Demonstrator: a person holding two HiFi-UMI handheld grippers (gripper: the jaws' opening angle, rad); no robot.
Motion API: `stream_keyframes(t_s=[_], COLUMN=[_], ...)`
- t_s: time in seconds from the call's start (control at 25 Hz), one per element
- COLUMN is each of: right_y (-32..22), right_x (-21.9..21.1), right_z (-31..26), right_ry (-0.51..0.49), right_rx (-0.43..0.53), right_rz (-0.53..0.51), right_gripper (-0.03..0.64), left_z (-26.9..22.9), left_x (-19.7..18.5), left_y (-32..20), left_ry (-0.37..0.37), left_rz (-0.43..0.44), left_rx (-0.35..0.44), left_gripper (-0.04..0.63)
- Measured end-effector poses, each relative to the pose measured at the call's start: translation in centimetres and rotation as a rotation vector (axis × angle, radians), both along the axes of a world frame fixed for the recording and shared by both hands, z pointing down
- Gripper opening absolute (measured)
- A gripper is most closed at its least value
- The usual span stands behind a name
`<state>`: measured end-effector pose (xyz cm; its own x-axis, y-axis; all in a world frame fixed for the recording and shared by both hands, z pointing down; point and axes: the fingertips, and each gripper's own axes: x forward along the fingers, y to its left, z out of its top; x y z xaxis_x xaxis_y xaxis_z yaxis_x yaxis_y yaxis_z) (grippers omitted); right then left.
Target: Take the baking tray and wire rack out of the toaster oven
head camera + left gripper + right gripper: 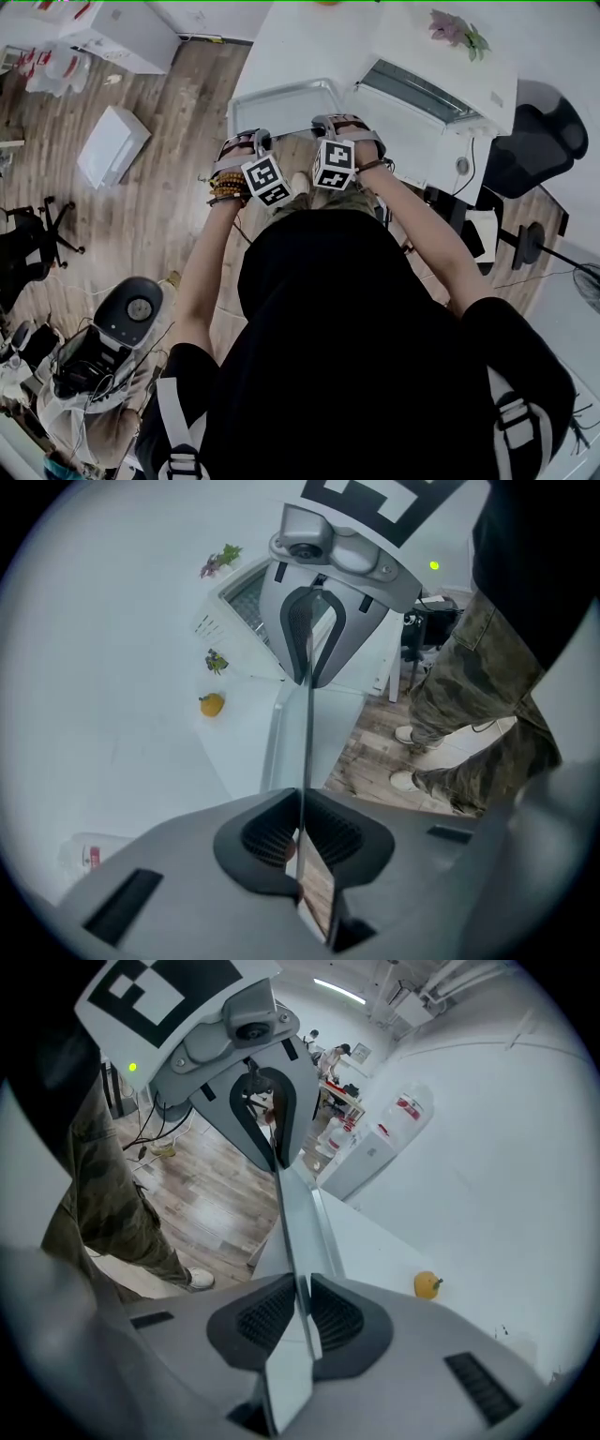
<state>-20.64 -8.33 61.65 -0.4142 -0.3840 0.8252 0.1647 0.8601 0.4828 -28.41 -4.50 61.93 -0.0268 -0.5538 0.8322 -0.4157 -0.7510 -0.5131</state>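
So: one baking tray (281, 105) over the white table (300, 37), just left of the single toaster oven (436, 112), with its long axis crosswise. Two grippers, left (251, 142) and right (337, 128), each pinch its near rim (jaws nearly closed). One yellow fruit (427, 1284) lies farther left of the oven.

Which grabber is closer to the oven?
Right. The right gripper holds the tray rim just beside the oven; the left gripper holds the same rim farther from it.
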Motion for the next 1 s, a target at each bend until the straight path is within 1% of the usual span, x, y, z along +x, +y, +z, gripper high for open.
stream_keyframes(t_s=[0.12, 0.16, 0.24, 0.28, 0.36, 0.44, 0.52, 0.6, 0.68, 0.8, 0.92, 1.0], right_y=[-0.5, -0.6, -1.1, -1.4, -2.2, -3.2, -4.0, -4.2, -3.8, -2.8, -1.6, -0.9], right_x=[-0.2, 0.0, 0.8, 1.3, 3.0, 5.7, 9.3, 13.6, 17.7, 21.8, 24.9, 26.2], right_z=[0.2, 0.1, -0.3, -0.9, -2.3, -3.6, -4.0, -3.8, -3.6, -3.2, -2.9, -2.7], right_ry=[0.000, 0.000, -0.014, -0.038, -0.116, -0.206, -0.286, -0.336, -0.356, -0.368, -0.372, -0.380], right_rx=[0.004, 0.003, 0.014, 0.025, 0.045, 0.042, 0.012, -0.021, -0.032, -0.025, -0.020, -0.021], right_rz=[-0.026, -0.029, -0.007, 0.023, 0.137, 0.313, 0.497, 0.660, 0.791, 0.916, 0.996, 1.045], right_gripper=[0.068, 0.100, 0.186, 0.189, 0.189, 0.189, 0.188, 0.183, 0.178, 0.172, 0.167, 0.164], left_z=[0.3, 0.4, 0.6, 0.7, 1.1, 1.6, 2.2, 2.9, 3.9, 5.3, 6.5, 7.2], left_x=[-0.3, -0.3, -0.4, -0.5, -0.7, -0.9, -1.1, -0.9, -0.7, -1.1, 0.0, 0.9], left_y=[-0.8, -1.1, -1.8, -2.1, -2.8, -3.3, -3.9, -4.3, -4.5, -4.8, -5.2, -5.3], left_ry=[0.018, 0.026, 0.038, 0.042, 0.051, 0.066, 0.074, 0.085, 0.105, 0.119, 0.133, 0.147], left_rz=[-0.008, -0.012, -0.016, -0.015, -0.008, -0.002, -0.001, 0.002, 0.009, 0.013, 0.009, 0.007], left_rx=[-0.018, -0.023, -0.032, -0.036, -0.047, -0.062, -0.075, -0.091, -0.113, -0.153, -0.190, -0.218], left_gripper=[0.043, 0.043, 0.044, 0.044, 0.044, 0.044, 0.044, 0.044, 0.044, 0.049, 0.054, 0.057])
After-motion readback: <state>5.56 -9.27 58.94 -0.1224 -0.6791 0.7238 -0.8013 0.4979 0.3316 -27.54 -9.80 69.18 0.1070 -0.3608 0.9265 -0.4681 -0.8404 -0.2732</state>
